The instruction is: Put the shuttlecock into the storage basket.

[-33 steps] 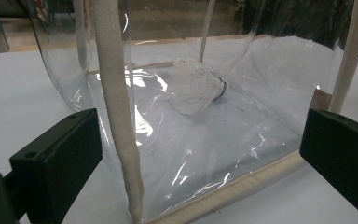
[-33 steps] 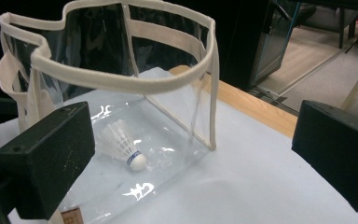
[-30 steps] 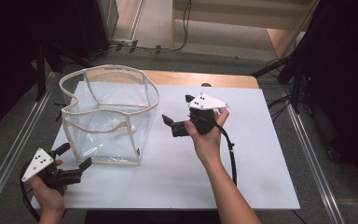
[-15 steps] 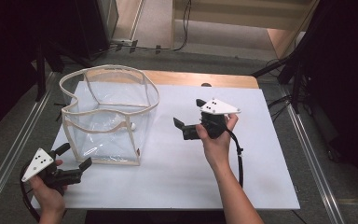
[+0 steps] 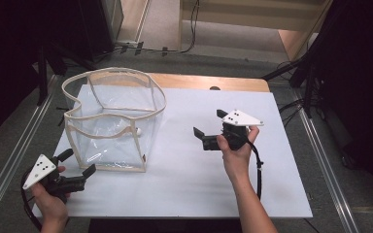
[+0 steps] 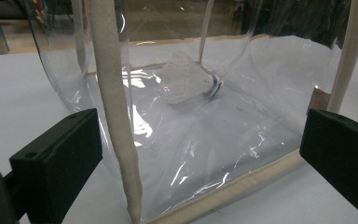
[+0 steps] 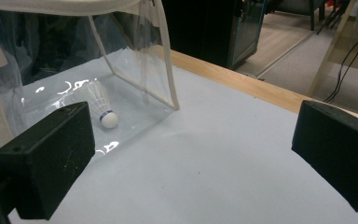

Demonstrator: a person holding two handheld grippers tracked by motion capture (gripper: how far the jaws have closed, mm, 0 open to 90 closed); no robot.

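At the near left corner of the table [image 5: 184, 194], the left gripper [image 5: 76, 164] hovers with its jaws spread wide and empty, aimed at the near bottom corner of the clear plastic bag [image 5: 114, 121]. In the left gripper view the cream-trimmed edge [image 6: 116, 116] of the bag stands between the jaws, untouched. The bag stands upright and open-topped on the left half of the table, and a white shuttlecock [image 6: 189, 81] lies on its side on the bag's floor, cork toward the right wall. Right of centre, well apart from the bag, the right gripper [image 5: 209, 127] is held above the white surface, jaws also wide open and holding nothing. A good next step would probably be closing the left jaws on the stiff trim rather than the slippery film, steadying the bag so that the right gripper can come in over the rim.
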